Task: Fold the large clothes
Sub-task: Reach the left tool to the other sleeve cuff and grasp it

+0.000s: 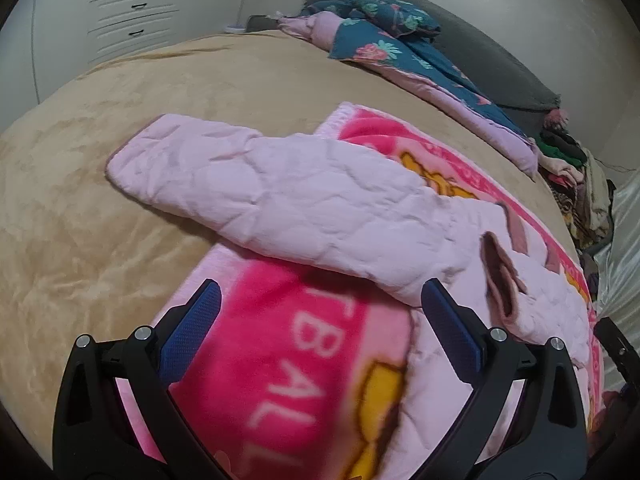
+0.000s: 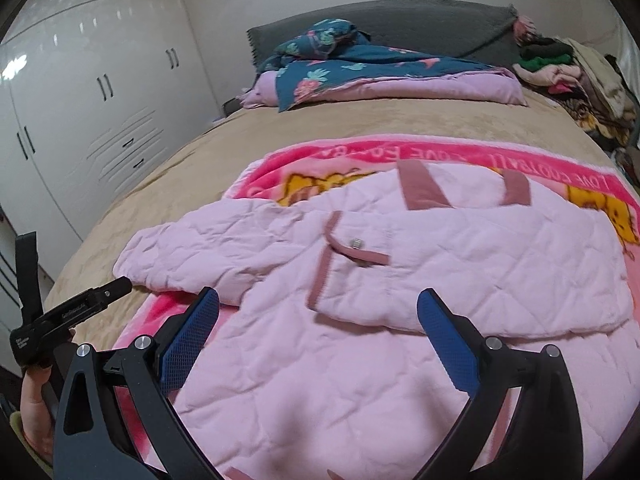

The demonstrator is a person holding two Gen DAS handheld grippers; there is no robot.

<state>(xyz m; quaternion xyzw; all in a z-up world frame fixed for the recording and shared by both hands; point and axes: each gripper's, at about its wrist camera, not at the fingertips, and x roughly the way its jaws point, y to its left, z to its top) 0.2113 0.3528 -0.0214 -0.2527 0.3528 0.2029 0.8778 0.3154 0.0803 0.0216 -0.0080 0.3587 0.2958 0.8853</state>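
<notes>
The pink quilted jacket (image 2: 400, 272) lies flat on a pink blanket (image 1: 280, 344) on the bed (image 1: 120, 120), one sleeve (image 1: 240, 184) stretched out. Both claws, left (image 1: 320, 312) and right (image 2: 318, 320), hover spread and empty. It looks soft, light, probably puffy; grip the sleeve cuff.

Bare beige bedspread (image 1: 120, 92) lies wide to the left of the pink quilted jacket (image 2: 400, 280). At the headboard a floral quilt (image 2: 360, 72) blocks, with a clothes pile (image 2: 568, 68) crowding the right corner.
</notes>
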